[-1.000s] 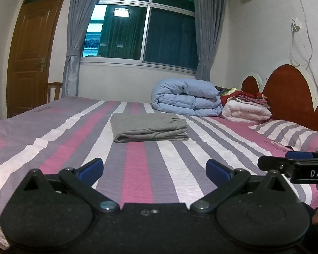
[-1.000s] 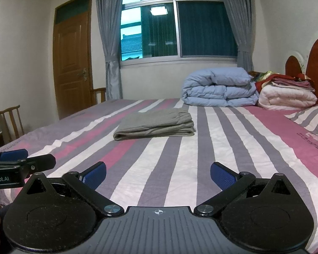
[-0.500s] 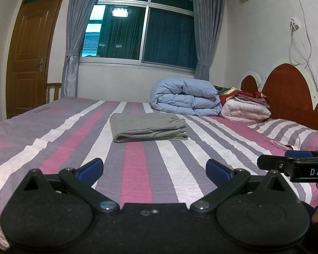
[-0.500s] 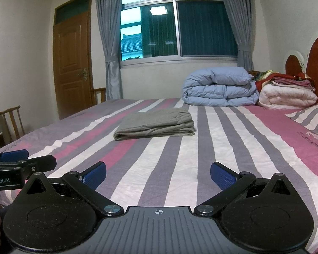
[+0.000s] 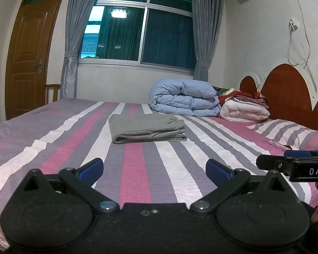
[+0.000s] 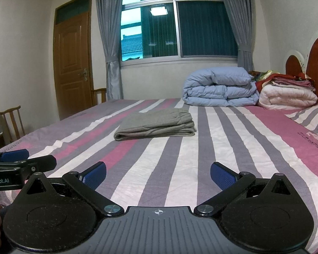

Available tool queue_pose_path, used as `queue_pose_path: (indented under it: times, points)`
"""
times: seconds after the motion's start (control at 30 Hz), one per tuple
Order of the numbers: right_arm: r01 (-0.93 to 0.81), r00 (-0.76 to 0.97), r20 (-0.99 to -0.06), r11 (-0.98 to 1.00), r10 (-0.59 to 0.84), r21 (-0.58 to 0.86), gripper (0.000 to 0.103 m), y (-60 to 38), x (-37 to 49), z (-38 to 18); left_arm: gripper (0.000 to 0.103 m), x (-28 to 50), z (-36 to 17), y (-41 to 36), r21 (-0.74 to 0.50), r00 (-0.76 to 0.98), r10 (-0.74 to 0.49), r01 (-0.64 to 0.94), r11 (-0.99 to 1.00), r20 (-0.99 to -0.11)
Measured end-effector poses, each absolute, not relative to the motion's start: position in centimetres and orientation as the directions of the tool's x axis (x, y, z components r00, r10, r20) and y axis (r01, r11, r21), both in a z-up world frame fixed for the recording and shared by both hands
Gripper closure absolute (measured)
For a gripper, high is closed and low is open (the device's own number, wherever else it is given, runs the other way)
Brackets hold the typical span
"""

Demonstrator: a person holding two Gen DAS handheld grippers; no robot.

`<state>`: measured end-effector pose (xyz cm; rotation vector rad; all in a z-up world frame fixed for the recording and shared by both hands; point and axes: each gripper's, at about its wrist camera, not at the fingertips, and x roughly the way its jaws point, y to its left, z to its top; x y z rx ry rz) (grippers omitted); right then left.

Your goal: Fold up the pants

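Grey pants lie folded into a flat rectangle in the middle of the striped bed; the right wrist view shows the same pants. My left gripper hovers well short of them near the bed's front edge, open, with nothing between its blue pads. My right gripper is also open and empty, held beside the left one at about the same distance from the pants. Each gripper shows at the edge of the other's view.
A rolled blue duvet and a stack of white and red bedding sit at the far side by the headboard. A striped pillow lies at the right. Wooden chairs stand left of the bed, by a door.
Both grippers have stayed almost still, with only a slight drift of the views. The folded pants have not moved.
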<state>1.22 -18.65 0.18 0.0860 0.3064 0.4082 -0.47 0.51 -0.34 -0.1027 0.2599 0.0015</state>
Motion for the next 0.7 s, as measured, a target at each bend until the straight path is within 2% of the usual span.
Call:
queue_pose_path:
  times: [0.7]
  points:
    - [-0.375,0.873,-0.276,0.916,0.401,0.144,0.000,-18.46,1.09,0.26,0.006,-0.81,0.01,1.15,-0.086,0.970,-0.033,0.013,0.996,-0.241]
